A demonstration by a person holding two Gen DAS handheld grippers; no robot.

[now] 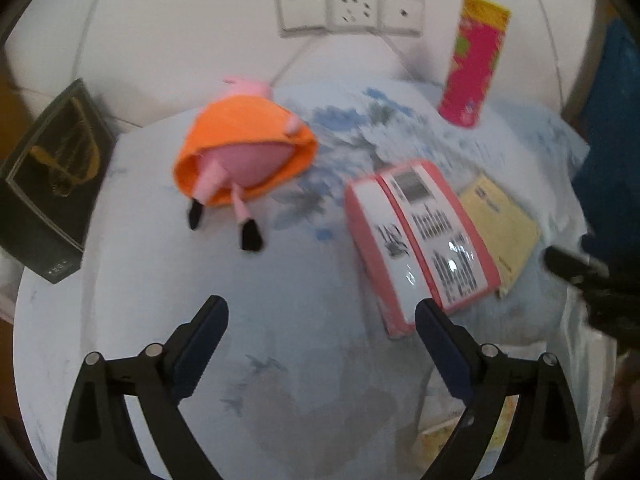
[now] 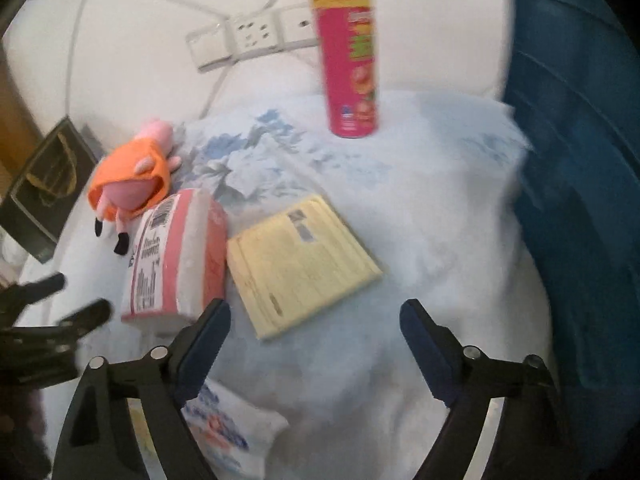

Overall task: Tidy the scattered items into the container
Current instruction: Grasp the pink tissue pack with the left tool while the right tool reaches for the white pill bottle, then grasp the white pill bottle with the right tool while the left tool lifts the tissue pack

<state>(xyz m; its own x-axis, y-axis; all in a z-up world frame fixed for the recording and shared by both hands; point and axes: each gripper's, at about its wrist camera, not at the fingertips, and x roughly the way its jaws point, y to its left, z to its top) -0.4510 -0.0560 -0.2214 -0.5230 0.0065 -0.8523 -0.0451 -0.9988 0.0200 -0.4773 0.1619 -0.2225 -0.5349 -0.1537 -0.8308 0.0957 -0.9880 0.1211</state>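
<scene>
On the pale floral cloth [image 1: 288, 312] lie a pink plush pig in an orange dress [image 1: 244, 152] [image 2: 130, 182], a pink-and-white tissue pack [image 1: 416, 236] [image 2: 176, 256] and a yellow pad [image 1: 500, 224] [image 2: 304, 264]. A red snack tube [image 1: 474, 60] [image 2: 352, 60] stands upright at the back. My left gripper [image 1: 322, 316] hovers open over bare cloth, the tissue pack just beyond its right finger. My right gripper [image 2: 316, 320] is open too, nothing between its fingers, the yellow pad just ahead of it. A blue container [image 2: 580, 168] rises at the right.
A dark box [image 1: 52, 184] [image 2: 44, 184] stands at the cloth's left edge. A wall socket strip [image 1: 352, 12] [image 2: 252, 36] sits behind. A white printed packet [image 2: 224, 428] lies beside my right gripper's left finger. The other gripper's dark tips [image 2: 60, 300] show at the left.
</scene>
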